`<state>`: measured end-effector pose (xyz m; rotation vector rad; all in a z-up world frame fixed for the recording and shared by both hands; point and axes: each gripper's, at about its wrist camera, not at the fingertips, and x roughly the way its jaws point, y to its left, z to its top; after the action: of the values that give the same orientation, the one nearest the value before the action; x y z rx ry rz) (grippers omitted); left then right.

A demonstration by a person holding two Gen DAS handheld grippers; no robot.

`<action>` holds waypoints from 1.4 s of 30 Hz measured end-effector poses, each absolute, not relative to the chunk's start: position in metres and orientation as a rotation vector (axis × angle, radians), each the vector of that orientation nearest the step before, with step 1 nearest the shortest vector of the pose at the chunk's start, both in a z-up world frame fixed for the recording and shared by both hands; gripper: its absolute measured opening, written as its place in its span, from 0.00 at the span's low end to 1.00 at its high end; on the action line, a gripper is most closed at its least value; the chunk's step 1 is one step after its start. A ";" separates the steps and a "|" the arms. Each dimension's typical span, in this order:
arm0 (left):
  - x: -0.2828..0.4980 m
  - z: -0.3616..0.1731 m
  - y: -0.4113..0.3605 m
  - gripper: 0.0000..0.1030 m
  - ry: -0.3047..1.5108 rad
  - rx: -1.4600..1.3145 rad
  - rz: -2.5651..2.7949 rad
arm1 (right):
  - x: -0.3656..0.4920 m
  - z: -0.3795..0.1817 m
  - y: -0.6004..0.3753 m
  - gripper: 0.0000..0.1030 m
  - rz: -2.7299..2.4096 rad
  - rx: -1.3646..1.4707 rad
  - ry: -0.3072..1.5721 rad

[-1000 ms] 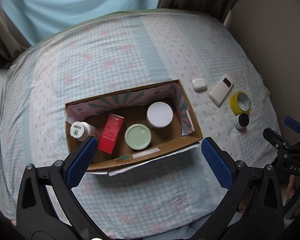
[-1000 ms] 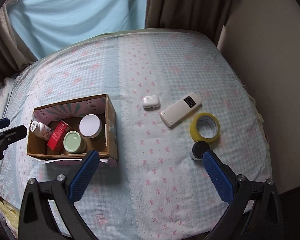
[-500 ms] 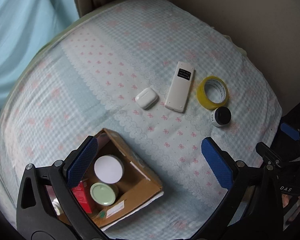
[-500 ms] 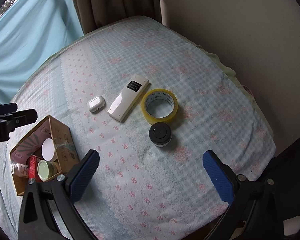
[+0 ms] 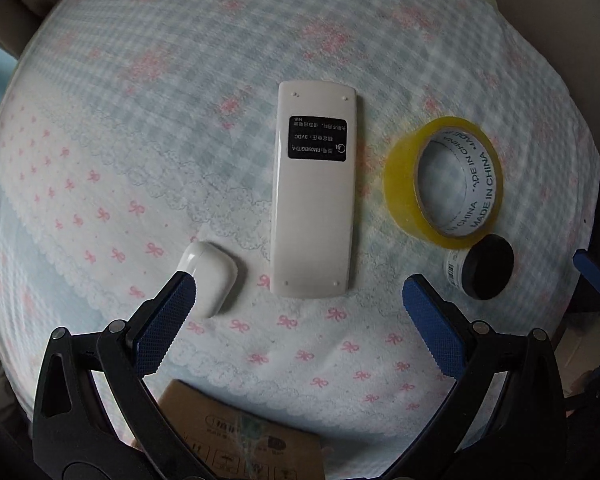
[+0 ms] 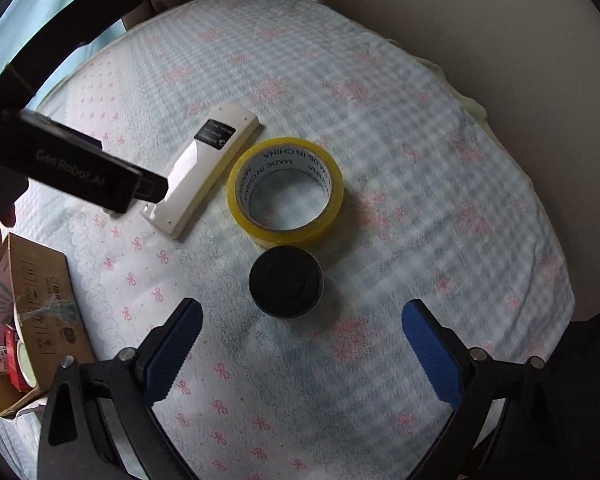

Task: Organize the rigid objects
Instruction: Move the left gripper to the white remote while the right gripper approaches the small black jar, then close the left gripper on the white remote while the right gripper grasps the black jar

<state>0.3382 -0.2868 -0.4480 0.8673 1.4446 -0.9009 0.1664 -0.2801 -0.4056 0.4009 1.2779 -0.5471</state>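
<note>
A white remote point(image 5: 314, 196) lies back side up on the bed, straight ahead of my open left gripper point(image 5: 300, 304). A white earbud case point(image 5: 214, 276) touches or sits just beyond the left fingertip point(image 5: 172, 312). A yellow tape roll point(image 5: 444, 182) and a black-lidded jar point(image 5: 486, 268) lie to the right. In the right wrist view my open right gripper point(image 6: 302, 334) hovers just before the jar point(image 6: 286, 284), with the tape roll point(image 6: 286, 192) and remote point(image 6: 206, 168) beyond. The left gripper's body hides the earbud case there.
The cardboard box point(image 6: 40, 308) holding bottles and jars sits at the left in the right wrist view; its outer wall point(image 5: 240, 440) shows at the bottom of the left wrist view. The bed's edge and a beige wall point(image 6: 500, 40) lie to the right.
Both grippers have swung right and come down, from over the box towards the loose items. The left now faces the remote, the right the black-lidded jar. Both stay open.
</note>
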 end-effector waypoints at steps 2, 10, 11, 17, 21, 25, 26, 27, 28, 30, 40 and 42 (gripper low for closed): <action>0.339 -0.463 -0.296 1.00 1.449 0.891 -0.893 | 0.172 -0.420 -0.281 0.89 -0.541 0.400 1.313; 0.341 -0.500 -0.319 0.96 1.474 0.945 -0.866 | 0.196 -0.462 -0.285 0.89 -0.523 0.384 1.421; 0.340 -0.503 -0.322 0.96 1.477 0.950 -0.865 | 0.198 -0.465 -0.285 0.88 -0.512 0.385 1.428; 0.337 -0.518 -0.347 0.85 1.486 0.993 -0.860 | 0.211 -0.482 -0.289 0.73 -0.491 0.394 1.492; 0.334 -0.523 -0.363 0.85 1.482 1.013 -0.860 | 0.214 -0.492 -0.293 0.66 -0.488 0.432 1.533; 0.339 -0.521 -0.384 0.76 1.486 1.003 -0.845 | 0.217 -0.494 -0.293 0.54 -0.470 0.439 1.539; 0.340 -0.520 -0.387 0.73 1.488 0.995 -0.841 | 0.219 -0.495 -0.293 0.51 -0.470 0.435 1.542; 0.344 -0.515 -0.393 0.66 1.485 0.993 -0.841 | 0.217 -0.495 -0.293 0.51 -0.469 0.439 1.541; 0.344 -0.513 -0.396 0.58 1.477 0.994 -0.847 | 0.217 -0.495 -0.293 0.51 -0.468 0.446 1.540; 0.347 -0.505 -0.399 0.53 1.456 1.006 -0.857 | 0.220 -0.497 -0.294 0.51 -0.465 0.450 1.541; 0.341 -0.495 -0.390 0.53 1.460 0.965 -0.858 | 0.220 -0.497 -0.297 0.51 -0.453 0.466 1.526; 0.347 -0.496 -0.372 0.53 1.475 0.941 -0.863 | 0.218 -0.495 -0.298 0.51 -0.448 0.466 1.525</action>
<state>0.3467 -0.3715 -0.4957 0.9414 1.4752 -0.8629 0.2179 -0.2978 -0.4954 0.4659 1.5248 -0.4482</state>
